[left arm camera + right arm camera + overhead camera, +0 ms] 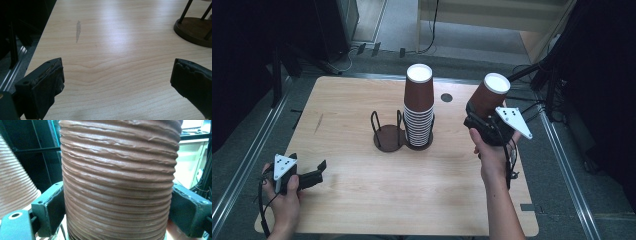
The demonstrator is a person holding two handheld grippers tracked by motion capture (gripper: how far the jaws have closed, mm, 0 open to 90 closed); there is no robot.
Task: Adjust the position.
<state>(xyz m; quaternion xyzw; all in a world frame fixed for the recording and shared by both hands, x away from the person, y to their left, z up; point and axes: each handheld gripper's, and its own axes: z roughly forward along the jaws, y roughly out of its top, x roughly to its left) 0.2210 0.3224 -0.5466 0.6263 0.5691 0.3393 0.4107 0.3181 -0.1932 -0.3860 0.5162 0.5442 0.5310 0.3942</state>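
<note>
A tall stack of brown paper cups [418, 107] stands upside down in the right ring of a dark two-ring cup holder [388, 137] at the table's middle. My right gripper [477, 117] is shut on a single brown ribbed cup [488, 95], held bottom-up and tilted above the table's right side; in the right gripper view that cup [117, 180] sits between both pads, with the stack [15, 187] at the left. My left gripper [314, 172] rests open near the front left corner, its pads [48, 82] wide apart over bare wood.
The holder's left ring is empty; its base [195, 30] shows in the left gripper view. A round cable hole [446, 97] lies behind the stack. A grey smear [78, 30] marks the table [362, 200]. Metal rails and dark stands flank the table.
</note>
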